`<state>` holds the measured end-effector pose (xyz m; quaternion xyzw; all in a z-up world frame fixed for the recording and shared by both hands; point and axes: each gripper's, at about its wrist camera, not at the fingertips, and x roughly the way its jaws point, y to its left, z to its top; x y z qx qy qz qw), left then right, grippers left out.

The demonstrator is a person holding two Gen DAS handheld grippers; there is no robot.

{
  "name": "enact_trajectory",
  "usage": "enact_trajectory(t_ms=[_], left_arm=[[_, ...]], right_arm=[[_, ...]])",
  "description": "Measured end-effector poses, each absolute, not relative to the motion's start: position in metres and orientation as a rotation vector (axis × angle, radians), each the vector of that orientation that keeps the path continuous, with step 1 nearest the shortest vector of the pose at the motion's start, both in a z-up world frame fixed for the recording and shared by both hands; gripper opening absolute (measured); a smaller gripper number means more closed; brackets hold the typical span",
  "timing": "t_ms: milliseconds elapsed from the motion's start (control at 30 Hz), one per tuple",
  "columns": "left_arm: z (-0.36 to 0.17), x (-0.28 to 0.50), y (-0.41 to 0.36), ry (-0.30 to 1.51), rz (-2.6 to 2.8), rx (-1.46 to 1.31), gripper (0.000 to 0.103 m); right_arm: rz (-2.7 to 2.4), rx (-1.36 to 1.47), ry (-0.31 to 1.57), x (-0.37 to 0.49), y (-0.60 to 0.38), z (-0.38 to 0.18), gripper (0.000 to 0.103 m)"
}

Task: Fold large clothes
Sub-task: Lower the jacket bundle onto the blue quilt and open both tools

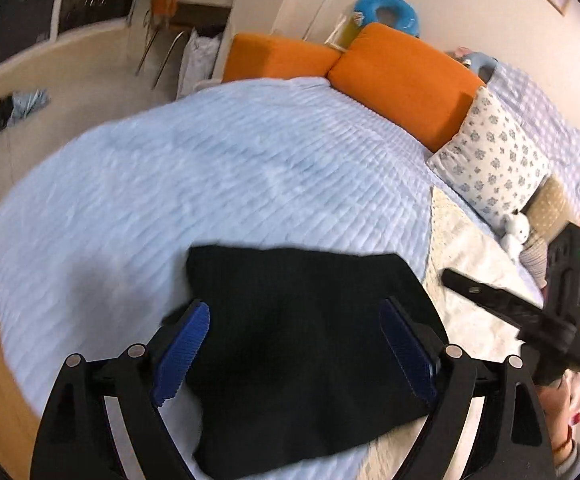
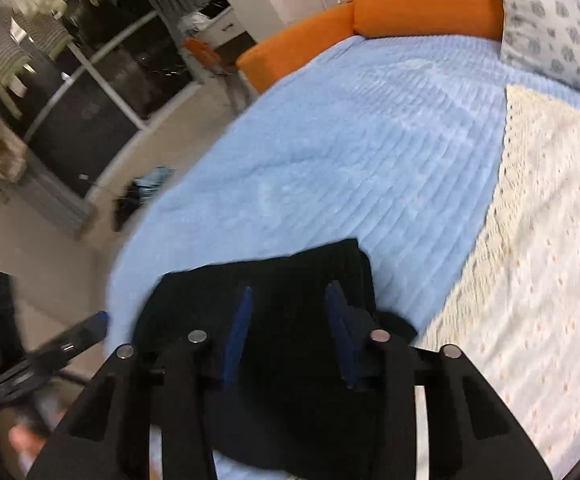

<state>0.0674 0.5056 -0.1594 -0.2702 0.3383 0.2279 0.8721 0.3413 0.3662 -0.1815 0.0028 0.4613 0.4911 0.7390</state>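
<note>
- The black folded garment [image 1: 301, 340] lies flat at the near edge of the light-blue quilt [image 1: 210, 168], its long axis running left to right across the left wrist view.
- The left gripper [image 1: 295, 354] hovers over it, jaws wide apart, gripping nothing.
- The right gripper [image 2: 290, 336] has its jaws partly apart above the same cloth; no pinch is visible.

The left gripper [image 1: 293, 350] has a black linkage frame, round silver pivot pins and ribbed blue pads [image 1: 184, 354]. The right gripper [image 2: 288, 334] matches it. Beside the left gripper's frame, the person's hand [image 1: 577, 396] shows a grey sleeve cuff, a red wrist cord and red nails.
</note>
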Motion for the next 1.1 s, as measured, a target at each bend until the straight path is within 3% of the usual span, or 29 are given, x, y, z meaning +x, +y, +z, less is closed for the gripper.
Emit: enact_trajectory(t_ms=[167, 300, 333, 433, 633, 667, 700, 767, 900, 1100], left_arm=[[-0.212, 0.104, 0.529, 0.734, 0.472, -0.603, 0.088], [-0.241, 0.119, 0.530, 0.724, 0.490, -0.441, 0.088], [-0.243, 0.119, 0.528, 0.725, 0.489, -0.413, 0.092], [-0.252, 0.125, 0.523, 0.714, 0.472, -0.332, 0.098], [-0.223, 0.105, 0.491, 0.701, 0.523, -0.219, 0.098], [-0.214, 0.094, 0.483, 0.681, 0.517, -0.209, 0.098], [-0.206, 0.082, 0.476, 0.661, 0.516, -0.221, 0.098], [-0.195, 0.055, 0.469, 0.613, 0.513, -0.309, 0.099], [-0.204, 0.020, 0.462, 0.563, 0.515, -0.443, 0.099], [-0.242, 0.026, 0.469, 0.666, 0.535, -0.487, 0.099]], right_arm=[[1.015, -0.015, 1.001, 0.341, 0.400, -0.233, 0.038], [1.031, -0.051, 0.932, 0.341, 0.409, -0.269, 0.039], [1.045, -0.054, 0.912, 0.341, 0.409, -0.272, 0.039], [1.088, -0.078, 0.880, 0.342, 0.409, -0.276, 0.040], [1.121, -0.073, 0.775, 0.318, 0.379, -0.236, 0.043], [1.128, -0.064, 0.750, 0.311, 0.369, -0.229, 0.047], [1.141, -0.043, 0.729, 0.300, 0.353, -0.221, 0.059], [1.169, -0.007, 0.728, 0.280, 0.323, -0.213, 0.067], [1.149, -0.027, 0.729, 0.254, 0.290, -0.224, 0.067], [1.120, -0.111, 0.854, 0.252, 0.312, -0.264, 0.068]])
